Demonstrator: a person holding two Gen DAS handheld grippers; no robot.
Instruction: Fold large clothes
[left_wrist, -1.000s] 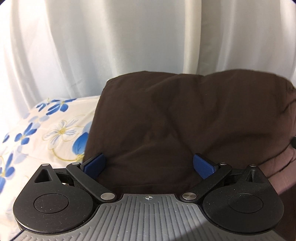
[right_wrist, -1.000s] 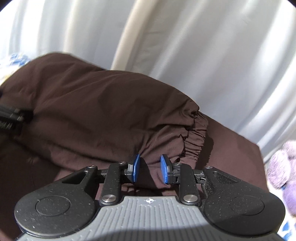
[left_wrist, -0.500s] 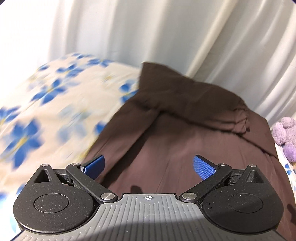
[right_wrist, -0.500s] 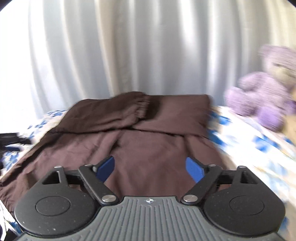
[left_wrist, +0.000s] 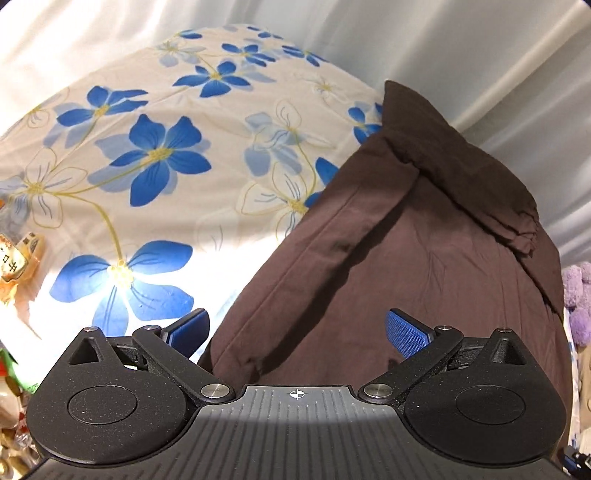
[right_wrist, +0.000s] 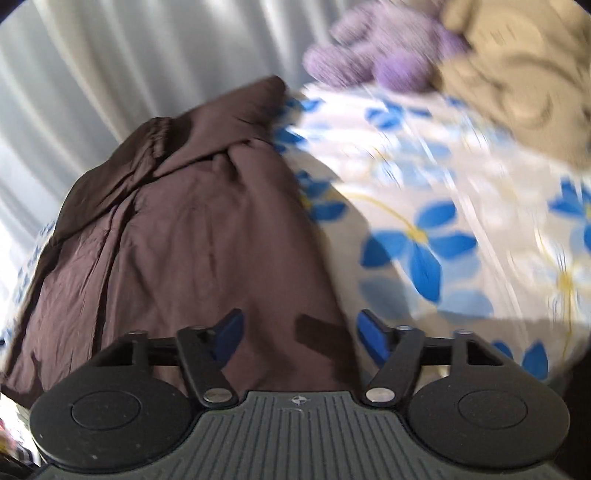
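Note:
A large dark brown garment (left_wrist: 406, 258) lies on a bed, its far end folded back over itself. It also shows in the right wrist view (right_wrist: 192, 236), where a gathered waistband sits at the far end. My left gripper (left_wrist: 295, 330) is open and empty above the garment's near left edge. My right gripper (right_wrist: 301, 332) is open and empty above the garment's near right edge. Neither gripper holds cloth.
The bedsheet (left_wrist: 147, 155) is cream with blue flowers and also shows in the right wrist view (right_wrist: 443, 229). A purple plush toy (right_wrist: 384, 51) and a tan plush (right_wrist: 517, 74) sit at the far right. White curtains (left_wrist: 480, 55) hang behind. Packets (left_wrist: 14, 262) lie at the left edge.
My right gripper let go of the garment and opened. Both grippers pulled back toward the near end of the garment, the left swinging left and the right swinging right.

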